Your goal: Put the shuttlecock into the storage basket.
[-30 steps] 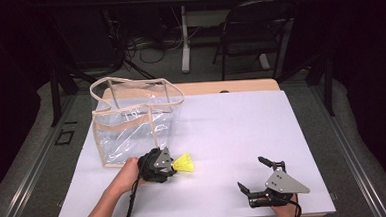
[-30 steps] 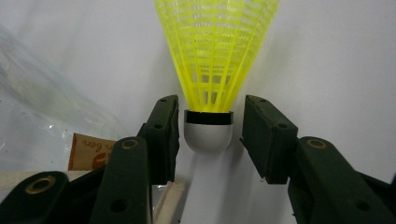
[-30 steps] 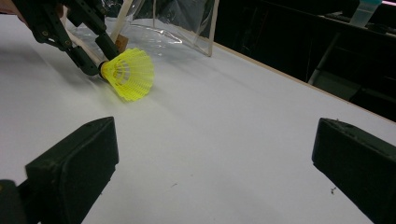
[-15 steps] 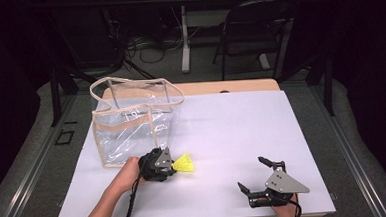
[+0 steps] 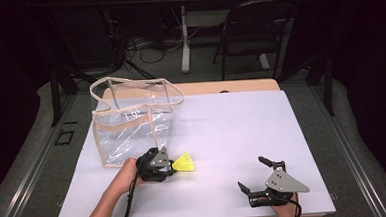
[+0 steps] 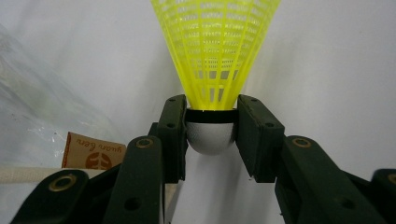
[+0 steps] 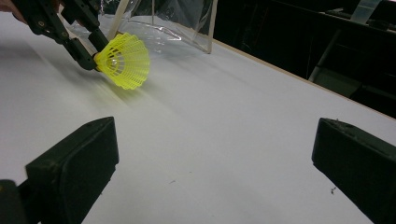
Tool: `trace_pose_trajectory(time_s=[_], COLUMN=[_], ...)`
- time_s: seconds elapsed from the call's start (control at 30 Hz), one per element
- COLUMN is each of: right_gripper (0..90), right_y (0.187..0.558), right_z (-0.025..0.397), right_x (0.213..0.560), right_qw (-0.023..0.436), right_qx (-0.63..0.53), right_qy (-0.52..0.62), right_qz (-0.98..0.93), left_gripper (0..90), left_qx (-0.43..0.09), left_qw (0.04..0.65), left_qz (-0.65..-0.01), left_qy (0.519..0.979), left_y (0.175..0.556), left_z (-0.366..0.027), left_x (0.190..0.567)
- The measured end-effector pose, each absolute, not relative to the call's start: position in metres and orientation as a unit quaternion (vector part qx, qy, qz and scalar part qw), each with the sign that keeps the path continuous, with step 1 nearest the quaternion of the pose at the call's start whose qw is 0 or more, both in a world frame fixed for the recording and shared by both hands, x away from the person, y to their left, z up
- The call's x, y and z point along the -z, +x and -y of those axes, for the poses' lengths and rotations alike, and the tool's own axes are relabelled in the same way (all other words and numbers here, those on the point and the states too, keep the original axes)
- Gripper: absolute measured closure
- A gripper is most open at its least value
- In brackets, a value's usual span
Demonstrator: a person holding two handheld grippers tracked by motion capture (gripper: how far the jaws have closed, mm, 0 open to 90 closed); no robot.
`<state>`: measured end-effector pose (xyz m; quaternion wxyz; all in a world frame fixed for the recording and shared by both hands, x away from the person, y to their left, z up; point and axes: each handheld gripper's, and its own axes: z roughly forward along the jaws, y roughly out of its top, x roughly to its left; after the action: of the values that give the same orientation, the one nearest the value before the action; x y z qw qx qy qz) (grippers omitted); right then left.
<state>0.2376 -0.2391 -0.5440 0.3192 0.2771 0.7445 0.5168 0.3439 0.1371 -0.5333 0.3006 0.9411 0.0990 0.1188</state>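
L gripper [image 5: 173, 164]: jaws pinching yellow shuttlecock [image 5: 184, 162] by cork. R gripper [image 5: 253, 175]: gaping wide, resting on white table [image 5: 242, 131]; dark room beyond.

Yellow plastic mesh shuttlecock [image 5: 185, 163] with white rounded cork: lies on its side, low over the white table, skirt flaring away, just beside the clear bag.

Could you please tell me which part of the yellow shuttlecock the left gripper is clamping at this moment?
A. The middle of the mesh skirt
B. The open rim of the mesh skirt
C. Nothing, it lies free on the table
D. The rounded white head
D: in the left gripper view the left gripper has its two jaws closed on either side of the rounded white head of the shuttlecock, with the yellow mesh skirt pointing away from them.
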Motion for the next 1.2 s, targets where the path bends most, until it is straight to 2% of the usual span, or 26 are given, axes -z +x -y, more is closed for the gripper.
trace_pose_trajectory(time_s=[0.6, 1.2], right_gripper=[0.2, 0.3], right_y=[0.238, 0.238], right_z=[0.238, 0.237], right_x=[0.544, 0.544], right_qw=[0.319, 0.318], right_qx=[-0.516, -0.515], right_qy=[0.277, 0.277], right_qz=[-0.745, -0.746], left_gripper=[64.3, 64.3], left_qx=[-0.127, -0.136], left_qw=[0.335, 0.346], left_qz=[-0.127, -0.131], left_qy=[0.925, 0.919], left_y=[0.338, 0.336], left_z=[-0.143, -0.144], left_x=[0.520, 0.507])
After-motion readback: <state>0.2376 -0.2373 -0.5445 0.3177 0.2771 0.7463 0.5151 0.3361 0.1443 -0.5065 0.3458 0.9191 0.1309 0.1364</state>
